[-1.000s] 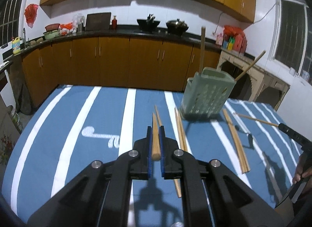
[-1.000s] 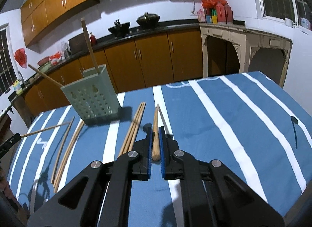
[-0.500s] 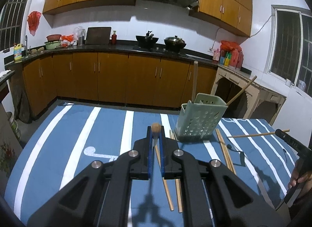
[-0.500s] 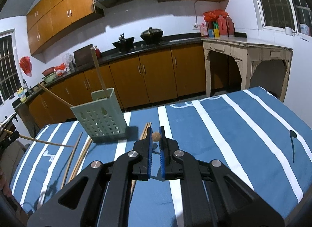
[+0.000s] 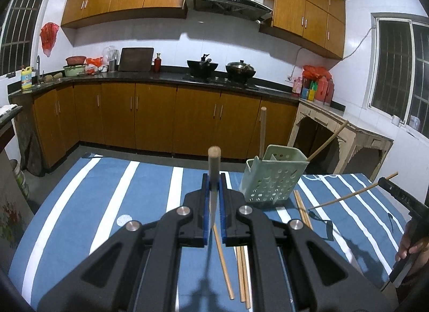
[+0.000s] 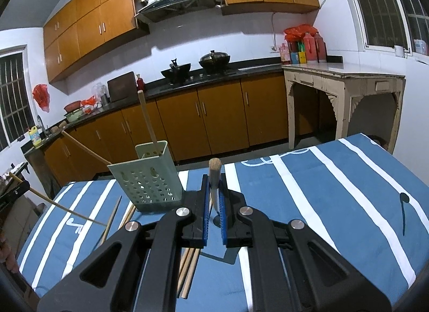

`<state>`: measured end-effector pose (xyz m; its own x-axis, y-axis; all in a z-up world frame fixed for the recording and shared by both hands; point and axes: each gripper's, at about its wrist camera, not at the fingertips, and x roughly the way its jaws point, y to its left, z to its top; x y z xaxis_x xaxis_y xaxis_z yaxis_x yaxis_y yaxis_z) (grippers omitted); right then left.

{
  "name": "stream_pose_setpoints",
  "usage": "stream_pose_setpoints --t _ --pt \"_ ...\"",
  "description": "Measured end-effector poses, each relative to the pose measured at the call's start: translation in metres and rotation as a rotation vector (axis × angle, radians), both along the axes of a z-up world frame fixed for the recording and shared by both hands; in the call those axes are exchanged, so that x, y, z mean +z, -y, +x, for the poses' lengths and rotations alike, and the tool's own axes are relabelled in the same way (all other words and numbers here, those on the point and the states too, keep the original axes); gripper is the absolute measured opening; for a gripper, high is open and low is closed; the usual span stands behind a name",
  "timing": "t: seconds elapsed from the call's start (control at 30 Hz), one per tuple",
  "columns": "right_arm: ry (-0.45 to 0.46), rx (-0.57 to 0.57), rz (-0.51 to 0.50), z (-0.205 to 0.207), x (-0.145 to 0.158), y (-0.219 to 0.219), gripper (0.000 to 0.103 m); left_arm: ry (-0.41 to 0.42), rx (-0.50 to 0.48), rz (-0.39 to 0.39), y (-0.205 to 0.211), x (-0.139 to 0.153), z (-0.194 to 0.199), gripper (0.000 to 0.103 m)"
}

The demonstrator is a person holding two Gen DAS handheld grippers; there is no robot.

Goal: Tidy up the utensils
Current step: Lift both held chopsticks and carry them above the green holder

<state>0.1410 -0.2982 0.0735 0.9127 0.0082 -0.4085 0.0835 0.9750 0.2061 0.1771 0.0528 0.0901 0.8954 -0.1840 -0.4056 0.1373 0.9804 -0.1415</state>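
Wooden chopstick [image 5: 214,167] is up off the table [image 5: 107,204] now, pinched upright in the left claw [image 5: 214,204], near the green basket [image 5: 273,180]. Right view: the right claw [image 6: 214,199] likewise lifts its chopstick [image 6: 214,169] beside the basket [image 6: 150,175]; dropping in looks next.

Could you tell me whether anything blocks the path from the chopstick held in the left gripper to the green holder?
Nothing visible does: the chopstick in the left gripper is off the cloth, and the space toward the green holder looks open.
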Motion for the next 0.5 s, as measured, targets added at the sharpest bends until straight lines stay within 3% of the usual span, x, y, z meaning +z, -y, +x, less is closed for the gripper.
stream_pose_setpoints --t 0.5 --pt "0.146 0.035 0.019 -0.006 0.051 -0.003 0.007 0.101 -0.028 -0.022 0.002 0.046 -0.005 0.007"
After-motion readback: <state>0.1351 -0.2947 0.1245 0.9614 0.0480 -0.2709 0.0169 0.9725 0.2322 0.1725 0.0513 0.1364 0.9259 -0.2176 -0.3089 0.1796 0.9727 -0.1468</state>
